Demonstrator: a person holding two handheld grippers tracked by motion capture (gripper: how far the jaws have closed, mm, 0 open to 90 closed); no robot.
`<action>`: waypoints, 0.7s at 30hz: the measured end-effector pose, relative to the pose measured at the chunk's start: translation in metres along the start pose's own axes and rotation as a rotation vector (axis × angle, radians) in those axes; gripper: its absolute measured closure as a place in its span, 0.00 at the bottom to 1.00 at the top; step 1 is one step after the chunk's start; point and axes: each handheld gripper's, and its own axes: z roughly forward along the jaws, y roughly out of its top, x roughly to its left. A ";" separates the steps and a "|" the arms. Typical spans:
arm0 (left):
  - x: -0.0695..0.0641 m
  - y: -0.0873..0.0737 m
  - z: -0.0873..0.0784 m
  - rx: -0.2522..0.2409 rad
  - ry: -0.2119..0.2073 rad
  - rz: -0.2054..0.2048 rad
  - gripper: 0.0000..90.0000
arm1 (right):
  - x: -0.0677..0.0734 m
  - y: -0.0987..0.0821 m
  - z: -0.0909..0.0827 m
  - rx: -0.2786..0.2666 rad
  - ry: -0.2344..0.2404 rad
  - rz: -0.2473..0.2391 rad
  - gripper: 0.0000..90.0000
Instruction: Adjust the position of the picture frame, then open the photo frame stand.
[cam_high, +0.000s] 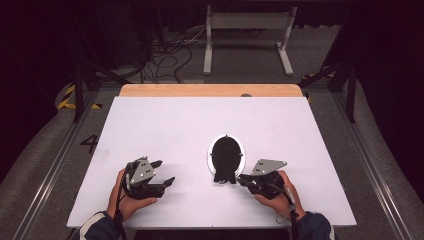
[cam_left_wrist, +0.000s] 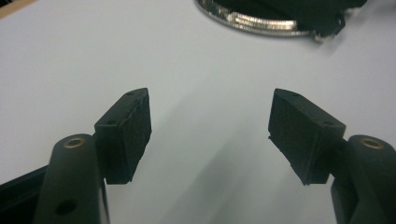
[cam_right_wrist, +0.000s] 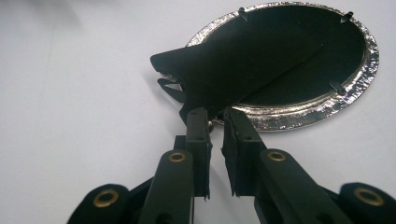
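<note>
The oval frame (cam_high: 226, 154) lies face down on your table (cam_high: 165, 125), just right of centre and toward your edge. Its back stand (cam_high: 225, 176) sticks out at six o'clock from it. Your right gripper (cam_high: 243, 181) sits at about four o'clock of the frame, its tips right at the stand's foot. Your left gripper (cam_high: 165, 172) sits at about eight o'clock of the frame, well apart from it, over bare table.
</note>
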 end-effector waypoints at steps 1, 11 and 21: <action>-0.001 -0.003 -0.002 0.005 0.006 0.004 0.32 | 0.001 0.000 0.000 0.001 0.001 -0.002 0.89; 0.009 -0.016 -0.001 0.044 0.045 -0.025 0.28 | 0.003 0.003 -0.002 0.031 0.015 -0.031 0.84; 0.005 -0.014 0.001 0.054 0.036 -0.005 0.28 | 0.000 0.005 0.000 0.033 0.022 -0.015 0.79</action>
